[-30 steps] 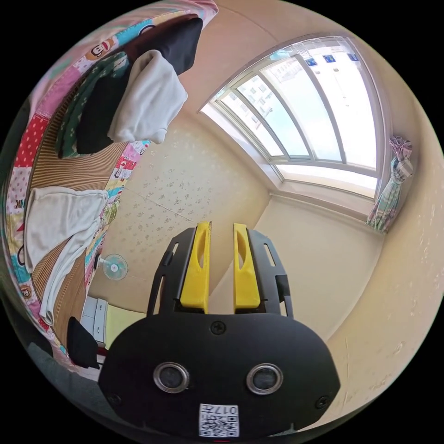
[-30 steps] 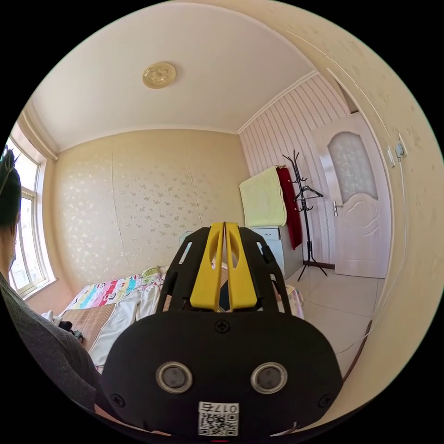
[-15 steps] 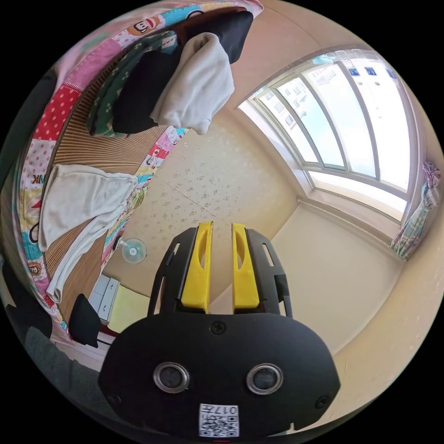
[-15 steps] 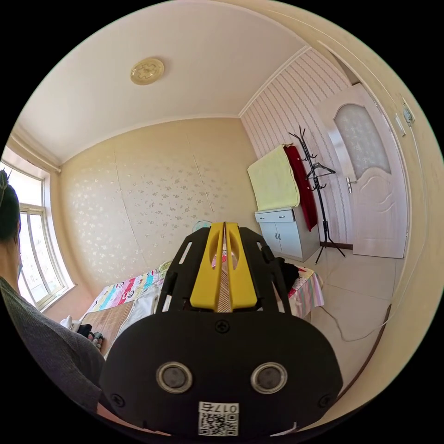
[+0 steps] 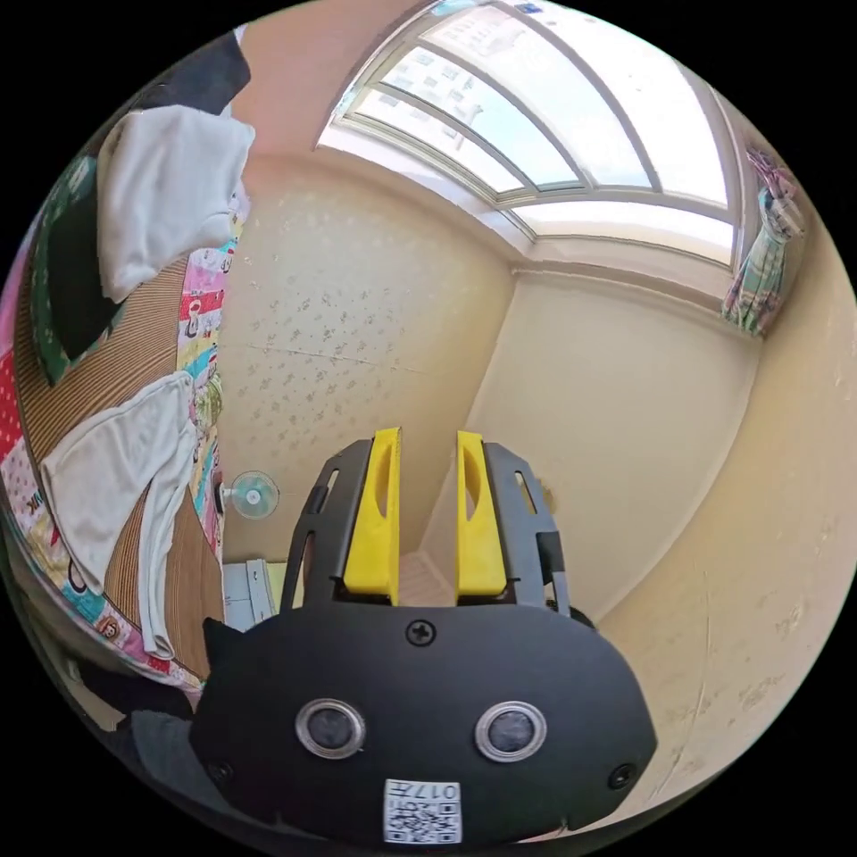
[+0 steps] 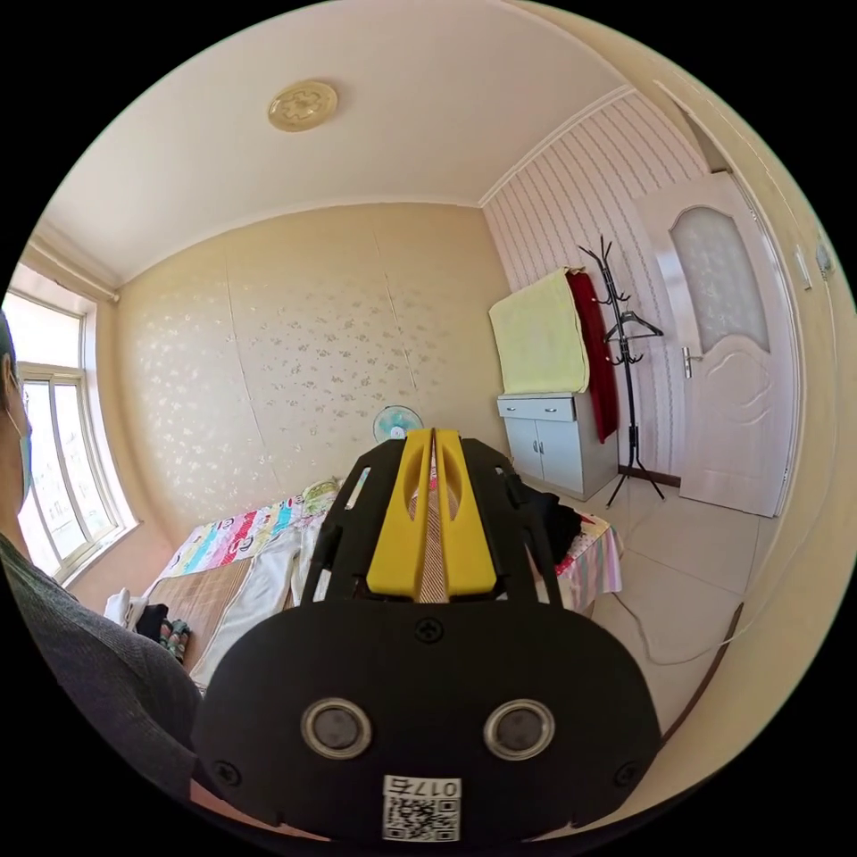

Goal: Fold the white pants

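Folded pile: in the left gripper view, a stack of clothes (image 5: 107, 223) sits at the far left on the striped mat (image 5: 107, 366), a pale folded piece on top of dark and green ones. It looks set aside so the middle of the bed stays free for work.
White pants: the white pants (image 5: 116, 482) lie flat on the mat below that pile, legs trailing toward the bed's edge. In the right gripper view they (image 6: 254, 589) run along the bed beside the patchwork sheet (image 6: 232, 536). Spread out and unfolded, so the fold looks not yet begun.
Left gripper: the left gripper (image 5: 427, 509) points at the corner of wall and ceiling, well apart from the bed. Its yellow jaws stand a narrow gap apart with nothing between them. Held up and away, it seems to be idle, not yet in reach.
Right gripper: the right gripper (image 6: 433, 509) aims across the room over the bed. Its jaws are pressed nearly together, empty, only the mat visible through the slit.
Person: a grey sleeve (image 6: 89, 661) fills the lower left of the right gripper view, so the person is near the bed's near edge.
Room, right side: a white cabinet (image 6: 553, 442), a coat stand (image 6: 625, 384) and a door (image 6: 732, 357) are well apart from the bed.
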A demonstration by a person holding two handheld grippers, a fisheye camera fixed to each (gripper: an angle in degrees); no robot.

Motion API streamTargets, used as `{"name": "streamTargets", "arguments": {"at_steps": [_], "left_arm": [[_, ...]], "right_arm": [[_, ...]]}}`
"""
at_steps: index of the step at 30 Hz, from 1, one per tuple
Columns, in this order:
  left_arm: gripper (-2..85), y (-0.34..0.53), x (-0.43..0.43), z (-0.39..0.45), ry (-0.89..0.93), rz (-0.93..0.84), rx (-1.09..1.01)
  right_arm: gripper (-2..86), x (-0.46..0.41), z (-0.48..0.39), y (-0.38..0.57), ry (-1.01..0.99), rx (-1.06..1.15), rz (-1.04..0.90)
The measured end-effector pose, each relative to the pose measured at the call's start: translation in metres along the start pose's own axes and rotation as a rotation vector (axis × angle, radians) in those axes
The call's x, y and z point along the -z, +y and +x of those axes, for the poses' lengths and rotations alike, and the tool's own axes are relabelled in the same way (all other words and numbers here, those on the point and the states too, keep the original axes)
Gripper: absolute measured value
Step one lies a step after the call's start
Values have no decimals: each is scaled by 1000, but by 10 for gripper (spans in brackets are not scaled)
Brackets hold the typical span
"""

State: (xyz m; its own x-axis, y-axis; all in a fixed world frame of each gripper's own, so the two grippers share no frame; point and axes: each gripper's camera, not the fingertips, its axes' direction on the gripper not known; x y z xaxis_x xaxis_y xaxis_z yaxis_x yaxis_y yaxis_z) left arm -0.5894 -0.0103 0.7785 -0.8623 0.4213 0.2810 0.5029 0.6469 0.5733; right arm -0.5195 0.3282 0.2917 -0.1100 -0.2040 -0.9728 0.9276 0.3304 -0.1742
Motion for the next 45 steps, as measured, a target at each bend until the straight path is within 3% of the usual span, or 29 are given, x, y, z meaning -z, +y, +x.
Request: {"name": "streamTargets", "arguments": {"at_steps": [7, 14, 19, 30, 45], "left_arm": [[99, 18, -1, 22, -53, -104, -101], [100, 36, 8, -2, 23, -98, -101], [100, 36, -2, -24, 85, -163, -73], [100, 24, -5, -51, 259, -184, -46], [100, -15, 10, -62, 344, -183, -48]], "right_arm": [[5, -25, -10, -1, -39, 8, -90], [5, -28, -20, -8, 26, 37, -75], [4, -36, -22, -20, -79, 22, -88], [5, -28, -31, -22, -105, 12, -59], [4, -23, -41, -27, -113, -8, -54]]}}
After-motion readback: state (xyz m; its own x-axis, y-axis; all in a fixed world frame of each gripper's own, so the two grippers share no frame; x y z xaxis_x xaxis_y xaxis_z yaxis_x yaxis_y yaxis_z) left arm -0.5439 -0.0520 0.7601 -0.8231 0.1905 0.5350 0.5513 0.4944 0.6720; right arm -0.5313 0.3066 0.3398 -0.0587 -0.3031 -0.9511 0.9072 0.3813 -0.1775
